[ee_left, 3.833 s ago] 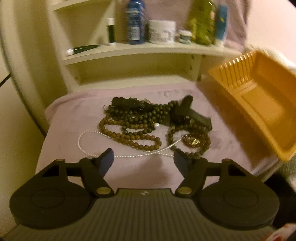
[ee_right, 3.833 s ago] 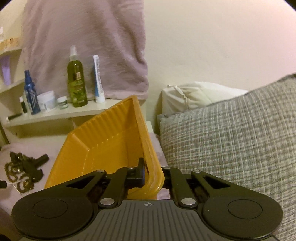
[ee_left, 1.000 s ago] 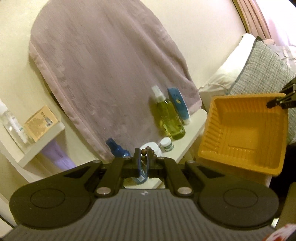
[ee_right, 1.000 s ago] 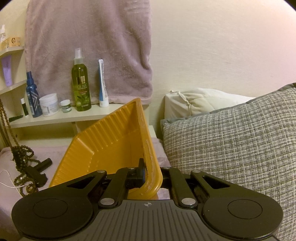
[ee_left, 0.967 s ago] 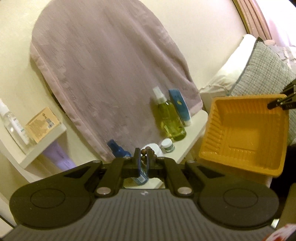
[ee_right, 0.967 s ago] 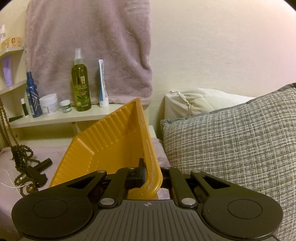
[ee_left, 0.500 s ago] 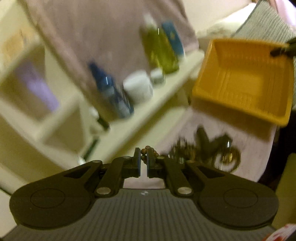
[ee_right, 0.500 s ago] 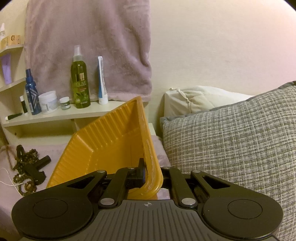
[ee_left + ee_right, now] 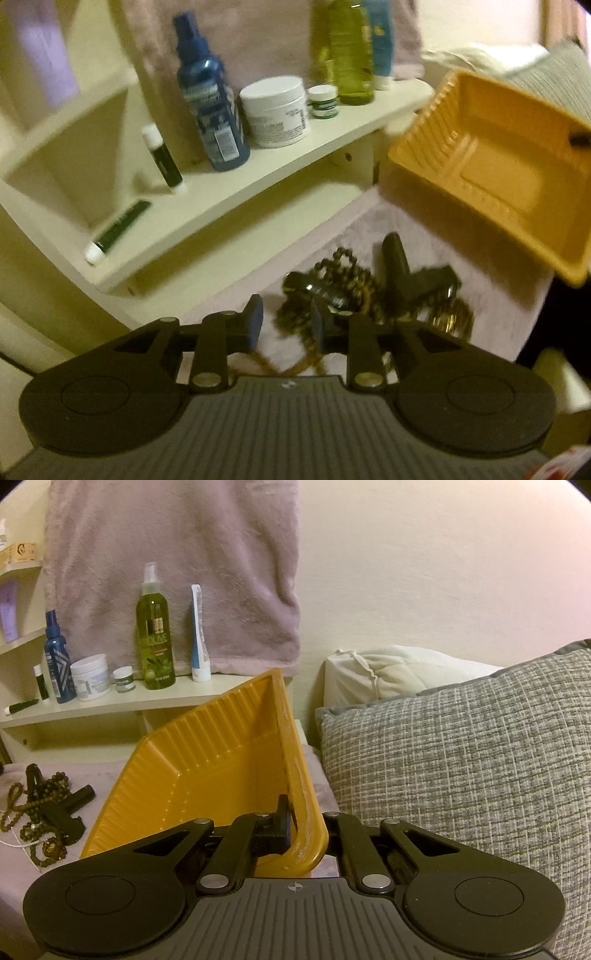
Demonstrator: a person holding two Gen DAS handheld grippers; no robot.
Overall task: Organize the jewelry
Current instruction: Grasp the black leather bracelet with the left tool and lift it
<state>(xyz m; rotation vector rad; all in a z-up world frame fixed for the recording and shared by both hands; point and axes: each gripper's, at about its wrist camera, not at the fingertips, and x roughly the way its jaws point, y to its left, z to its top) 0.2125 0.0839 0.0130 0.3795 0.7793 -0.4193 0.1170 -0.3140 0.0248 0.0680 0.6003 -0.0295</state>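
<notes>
Your left gripper (image 9: 286,323) hangs over the jewelry pile (image 9: 354,291) with its jaws opening; blurred brown beads show in the gap, and you cannot tell whether the pads touch them. The pile of bead strands, one thin white strand (image 9: 16,843) and two black pieces lies on the lilac cloth (image 9: 491,295), near its back edge, below the shelf (image 9: 258,173). Your right gripper (image 9: 299,821) is clamped on the rim of the one orange tray (image 9: 207,760), held tilted at the cloth's right edge. Seven toiletry containers sit on the shelf: six standing, one lying.
</notes>
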